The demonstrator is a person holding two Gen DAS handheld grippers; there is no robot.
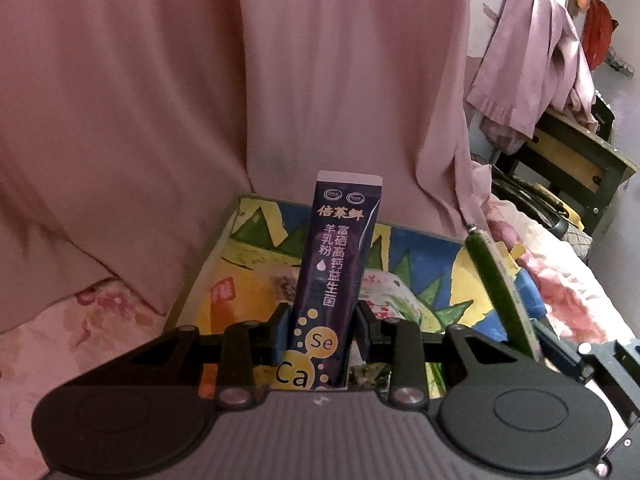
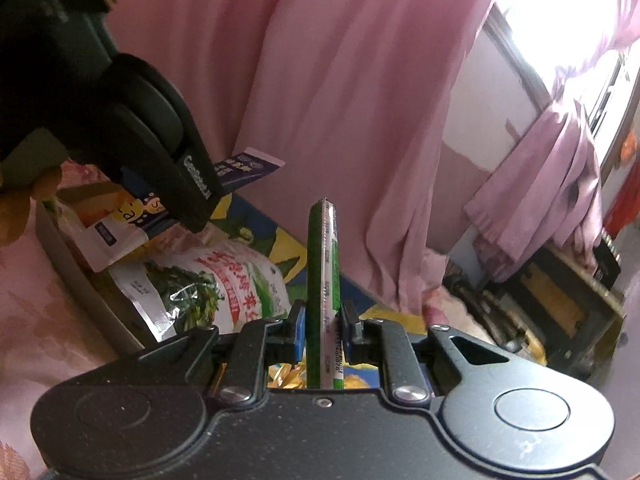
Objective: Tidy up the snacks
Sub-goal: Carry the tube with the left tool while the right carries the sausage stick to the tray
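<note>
**Both packets carried to the box**

Pink curtains hung behind a flowered bedspread (image 1: 60, 332). The left gripper (image 1: 320, 332) clenched a purple sachet (image 1: 340, 256), the right gripper (image 2: 322, 330) a green stick (image 2: 322, 280), both above the colourful box (image 1: 224, 236). Next, probably lowering and releasing them inside.

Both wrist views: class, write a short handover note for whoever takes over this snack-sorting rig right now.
Left tool: shut on the purple powder sachet, held upright over the colourful box.
Right tool: shut on the green stick snack, also above the box.
In the box: a green-and-white snack bag and a white pouch.
Done: some snacks boxed.
Left: set down both held items; I cannot tell whether more remain outside.
</note>
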